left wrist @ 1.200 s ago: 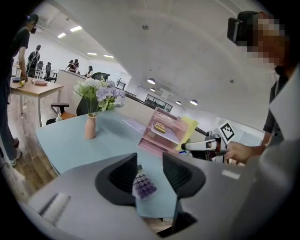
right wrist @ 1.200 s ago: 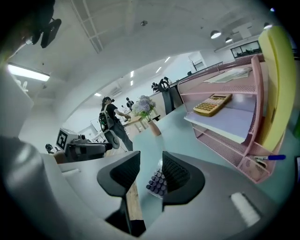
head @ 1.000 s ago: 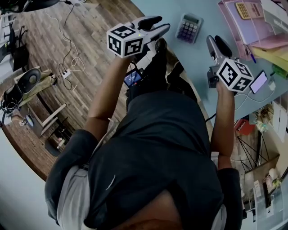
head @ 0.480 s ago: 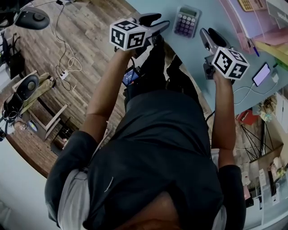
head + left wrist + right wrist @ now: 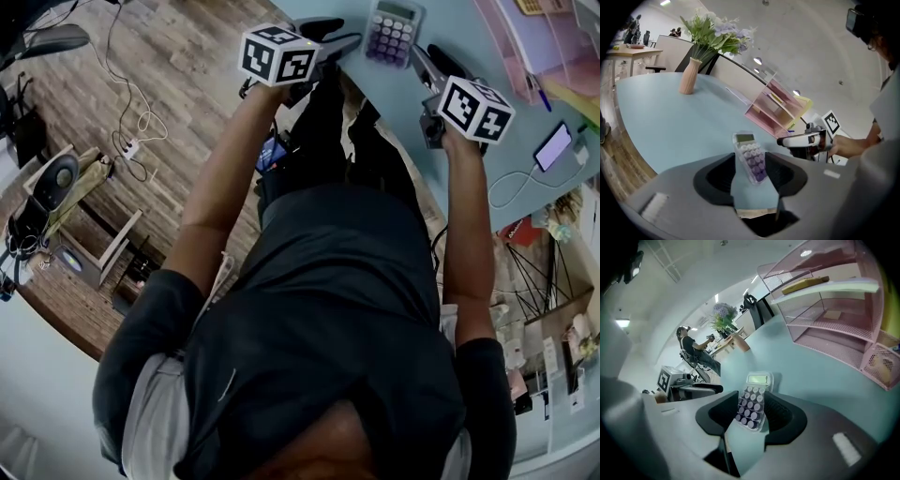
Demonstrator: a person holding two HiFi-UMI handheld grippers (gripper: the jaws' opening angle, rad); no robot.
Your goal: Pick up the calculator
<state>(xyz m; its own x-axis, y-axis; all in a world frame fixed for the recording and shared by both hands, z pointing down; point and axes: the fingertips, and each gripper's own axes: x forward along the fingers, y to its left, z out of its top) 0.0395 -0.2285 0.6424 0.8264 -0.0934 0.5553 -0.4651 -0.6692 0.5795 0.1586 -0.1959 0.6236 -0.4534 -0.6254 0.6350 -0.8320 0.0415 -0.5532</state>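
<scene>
Calculator (image 5: 751, 157) lay untouched on table (image 5: 670, 112); left gripper (image 5: 752, 176) and right gripper (image 5: 747, 420) fingers (image 5: 717, 178) were open, empty; converging, they risked collision or shoving it away.

The head view is dim and murky. Both gripper views are brighter under ceiling lights (image 5: 622, 323), fisheye-bent with black corners, and the calculator (image 5: 753, 401) is in focus.

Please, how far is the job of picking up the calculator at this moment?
Done: the left gripper and the right gripper both point at the calculator, jaws apart. In hand: the approach; it lies flat on the table, gripped by neither. Left: closing on it and lifting.
</scene>
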